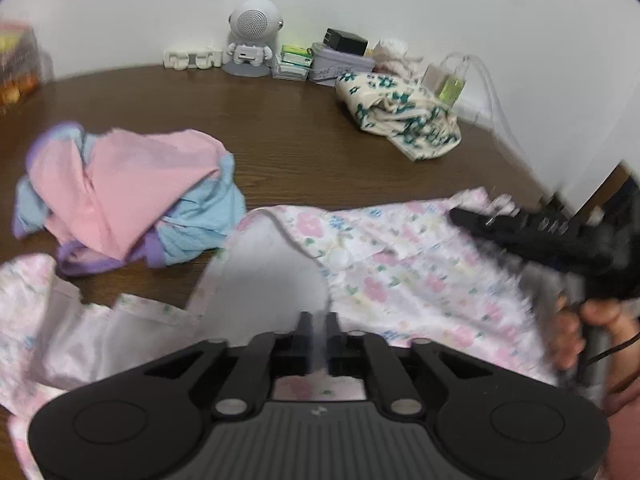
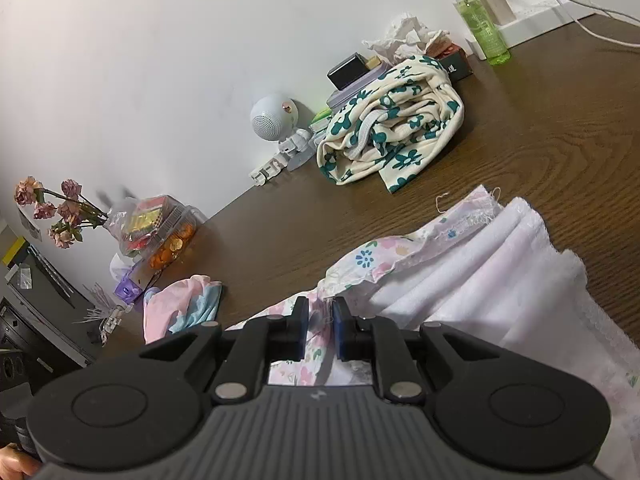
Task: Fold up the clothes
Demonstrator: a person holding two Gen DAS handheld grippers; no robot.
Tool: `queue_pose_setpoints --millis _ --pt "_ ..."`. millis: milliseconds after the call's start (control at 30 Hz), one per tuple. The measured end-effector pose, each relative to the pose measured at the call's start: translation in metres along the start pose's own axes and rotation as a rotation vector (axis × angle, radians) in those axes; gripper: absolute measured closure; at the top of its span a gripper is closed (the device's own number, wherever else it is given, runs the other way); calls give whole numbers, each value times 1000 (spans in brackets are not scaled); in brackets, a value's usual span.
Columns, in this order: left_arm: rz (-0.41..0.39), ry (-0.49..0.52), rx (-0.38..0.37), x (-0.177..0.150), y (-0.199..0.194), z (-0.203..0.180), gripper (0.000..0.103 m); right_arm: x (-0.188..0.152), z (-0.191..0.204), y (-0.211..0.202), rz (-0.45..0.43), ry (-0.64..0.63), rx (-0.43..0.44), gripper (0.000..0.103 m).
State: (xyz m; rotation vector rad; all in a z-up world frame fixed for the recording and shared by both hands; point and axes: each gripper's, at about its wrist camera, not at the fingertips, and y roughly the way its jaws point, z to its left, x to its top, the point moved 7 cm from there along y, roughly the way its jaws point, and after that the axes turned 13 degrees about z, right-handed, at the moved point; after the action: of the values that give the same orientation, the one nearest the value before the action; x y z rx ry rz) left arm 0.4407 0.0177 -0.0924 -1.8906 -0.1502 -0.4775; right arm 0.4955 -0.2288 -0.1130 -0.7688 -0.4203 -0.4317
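A pale garment with pink and blue flowers [image 1: 400, 264] lies spread over the near part of the brown table [image 1: 300, 128], its white inside turned up in places. My left gripper [image 1: 319, 322] stands over its near edge, jaws almost together, with a strip of the pale cloth pinched between them. At the right of the left wrist view, my right gripper [image 1: 458, 215] reaches onto the same garment, held by a hand [image 1: 600, 314]. In the right wrist view, the right gripper [image 2: 321, 312] is shut on a fold of the floral garment [image 2: 460, 272], the cloth bunched between its blue pads.
A crumpled pink, blue and purple garment [image 1: 128, 196] lies at the left. A cream garment with green flowers [image 1: 400, 112] sits by the far wall. Along the wall stand a white robot-shaped speaker [image 1: 252, 36], boxes, a green bottle [image 2: 480, 20], cables, a snack container [image 2: 160, 232] and dried flowers [image 2: 56, 208].
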Motion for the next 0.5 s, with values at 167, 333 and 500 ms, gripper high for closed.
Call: queue_pose_setpoints --millis 167,333,500 --pt "-8 -25 -14 14 9 -8 60 -1 -2 1 6 12 9 89" --pt "19 57 53 21 20 -19 102 -1 -5 0 4 28 15 89" --pt "3 71 105 19 16 -18 103 -1 -5 -1 1 28 20 89"
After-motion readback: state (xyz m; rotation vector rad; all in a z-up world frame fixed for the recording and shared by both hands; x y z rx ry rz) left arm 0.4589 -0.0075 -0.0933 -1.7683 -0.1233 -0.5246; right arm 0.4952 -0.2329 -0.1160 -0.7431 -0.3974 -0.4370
